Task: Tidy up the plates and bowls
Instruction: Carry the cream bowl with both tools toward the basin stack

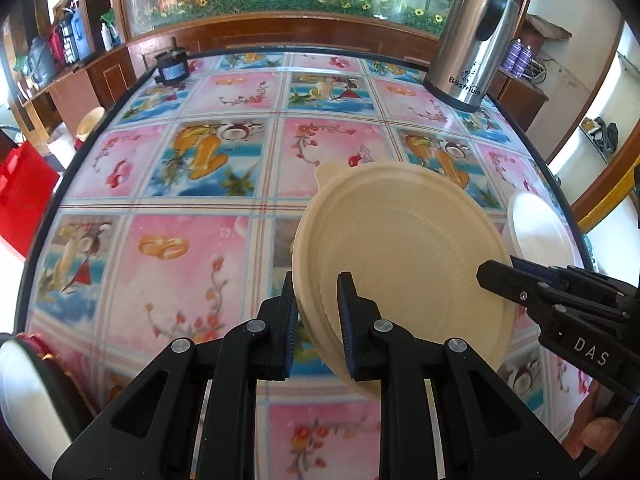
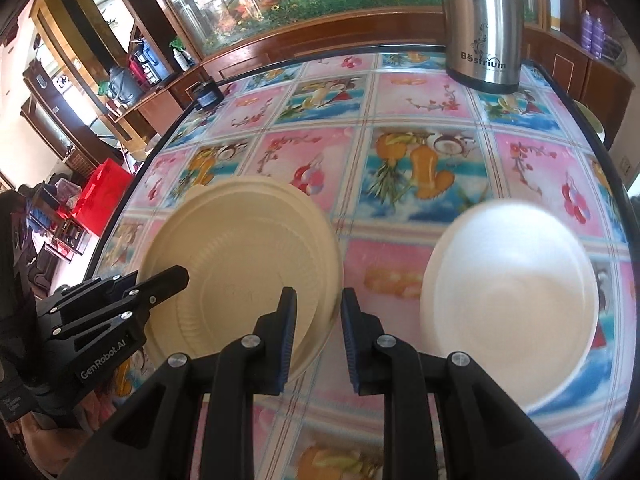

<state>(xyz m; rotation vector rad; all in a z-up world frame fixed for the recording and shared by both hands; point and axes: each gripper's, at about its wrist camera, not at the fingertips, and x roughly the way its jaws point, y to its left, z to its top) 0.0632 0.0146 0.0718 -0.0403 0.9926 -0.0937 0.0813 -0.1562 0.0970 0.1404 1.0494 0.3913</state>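
Note:
A cream plastic plate [image 1: 404, 256] is held tilted above the table. My left gripper [image 1: 318, 320] is shut on its near left rim, one finger on each side. In the right wrist view the same cream plate [image 2: 240, 264] lies left of centre, and my right gripper [image 2: 318, 340] straddles its right rim with a gap between fingers and rim. The right gripper also shows in the left wrist view [image 1: 560, 304] at the plate's right edge. A white bowl [image 2: 508, 280] sits on the table to the right; it also shows in the left wrist view [image 1: 536, 228].
The table [image 1: 180, 248] has a colourful fruit-and-flower cloth. A steel thermos [image 1: 472, 36] stands at the far right. A small dark jar [image 1: 172, 66] stands at the far left corner. A white dish [image 1: 28, 400] sits at the near left edge. A red crate [image 1: 20, 196] is beyond the left edge.

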